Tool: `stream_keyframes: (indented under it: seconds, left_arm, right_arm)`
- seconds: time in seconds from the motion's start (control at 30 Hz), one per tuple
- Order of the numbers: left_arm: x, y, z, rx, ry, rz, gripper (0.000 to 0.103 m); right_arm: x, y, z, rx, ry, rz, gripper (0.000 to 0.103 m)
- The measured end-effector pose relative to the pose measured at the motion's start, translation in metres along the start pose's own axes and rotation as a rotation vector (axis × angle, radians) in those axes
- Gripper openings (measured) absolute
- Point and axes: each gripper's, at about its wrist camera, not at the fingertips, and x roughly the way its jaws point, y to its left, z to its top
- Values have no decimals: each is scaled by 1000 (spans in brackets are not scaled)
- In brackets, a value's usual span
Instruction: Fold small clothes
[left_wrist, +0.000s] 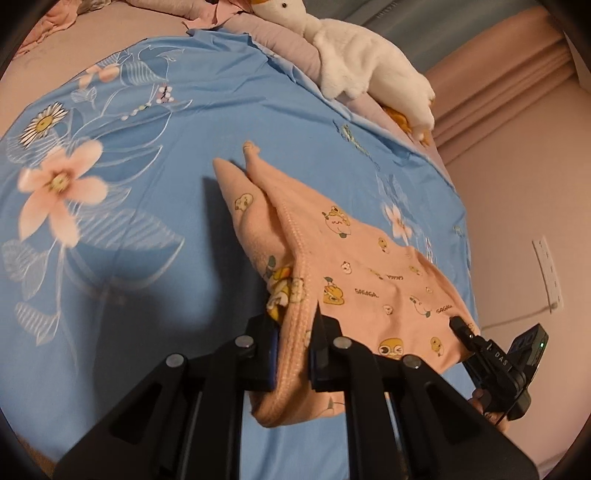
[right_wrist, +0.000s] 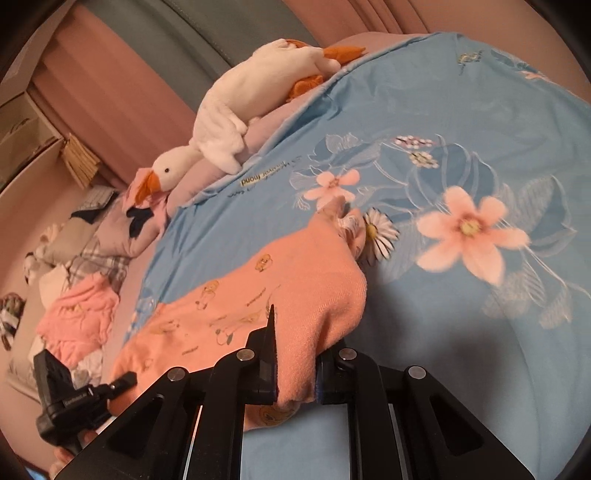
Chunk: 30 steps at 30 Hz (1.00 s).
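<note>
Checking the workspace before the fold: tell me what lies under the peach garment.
Under the peach garment is the blue floral bedsheet, visible all around it. Both tools, left and right, pinch its near edge. Whatever sits directly beneath the cloth is covered.

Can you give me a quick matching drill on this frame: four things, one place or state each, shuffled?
Things:
1. peach garment
2. plush goose
3. left claw
4. blue floral sheet

States:
A. spread over the bed
B. lying along the sheet's far edge
C. pinched at two spots, partly lifted
D. shut on a ribbed hem

Pairs: 1-C, 2-B, 3-D, 4-A. The right claw holds the other spot.
</note>
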Motion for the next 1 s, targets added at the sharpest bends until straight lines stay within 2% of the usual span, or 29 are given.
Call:
stream_keyframes:
  seconds: [0.17, 0.23, 0.3, 0.4, 0.5, 0.57, 0.7, 0.77, 0.87, 0.97, 1.0]
  left_arm:
    - [-8, 11, -30, 0, 38, 7, 11]
    - [-5, 13, -37, 21, 43, 36, 12]
    - [4, 16, -41, 34, 71, 80, 14]
    - [8, 15, -47, 63, 78, 152, 21]
    - [3, 15, -44, 66, 79, 171, 32]
    - [-8, 15, -40, 61, 53, 170, 35]
    - [-36, 4, -30, 70, -48, 168, 46]
    - [-40, -9, -29, 106, -66, 132, 46]
    - [-27, -32, -36, 165, -32, 65, 44]
    - [-3, -56, -47, 244, 34, 13, 24]
    - [5, -62, -50, 262, 56, 2, 22]
  right_arm:
    - [-13, -9, -23, 31, 19, -24, 14]
    - [-14, -11, -30, 36, 28, -32, 14]
    - [-8, -13, -36, 24, 46, -77, 14]
    - [3, -20, -42, 37, 72, -125, 14]
    - [9, -27, -47, 53, 85, -146, 14]
    - [12, -30, -49, 61, 92, -151, 14]
    - [14, -32, -53, 58, 97, -161, 14]
    - [15, -32, -53, 54, 98, -164, 14]
    - [15, -32, -53, 52, 97, -165, 14]
    - [15, -32, -54, 54, 94, -162, 14]
    - [15, -33, -54, 55, 93, -162, 14]
